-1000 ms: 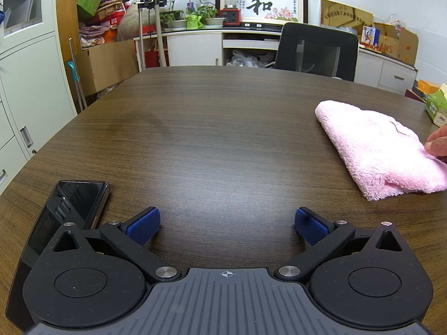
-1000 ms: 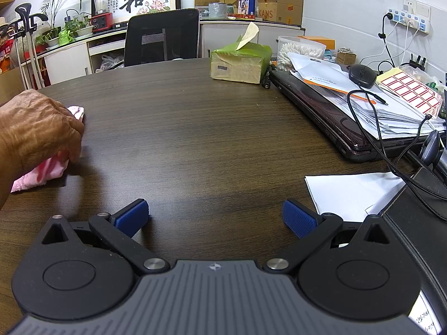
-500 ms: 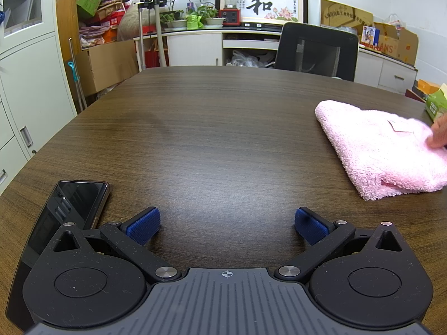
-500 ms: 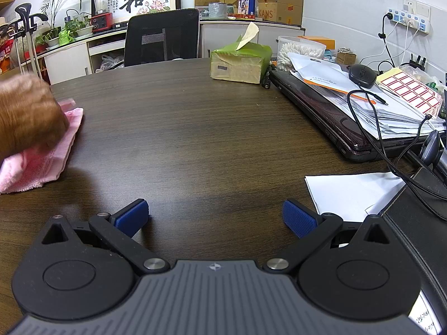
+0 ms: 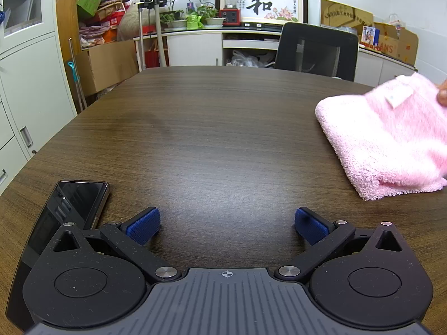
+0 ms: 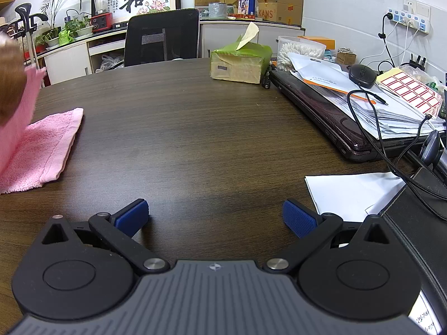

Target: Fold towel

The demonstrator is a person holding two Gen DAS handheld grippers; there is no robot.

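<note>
A fluffy pink towel (image 5: 388, 139) lies folded on the dark wooden table (image 5: 209, 128), at the right of the left wrist view. It also shows at the left edge of the right wrist view (image 6: 42, 148). A bare hand (image 6: 9, 81) lifts its upper layer. My left gripper (image 5: 226, 226) is open and empty, resting low over the table, well left of the towel. My right gripper (image 6: 215, 219) is open and empty, to the right of the towel.
A black phone (image 5: 64, 217) lies by the left gripper. A green tissue box (image 6: 240, 61), a laptop under papers (image 6: 349, 111), cables and a white sheet (image 6: 346, 192) crowd the right side. A black chair (image 5: 318, 50) stands at the far edge.
The bare hand has raised the towel's top layer and peeled it up, so a flat lower layer now shows in the right wrist view. Both grippers stayed still.
</note>
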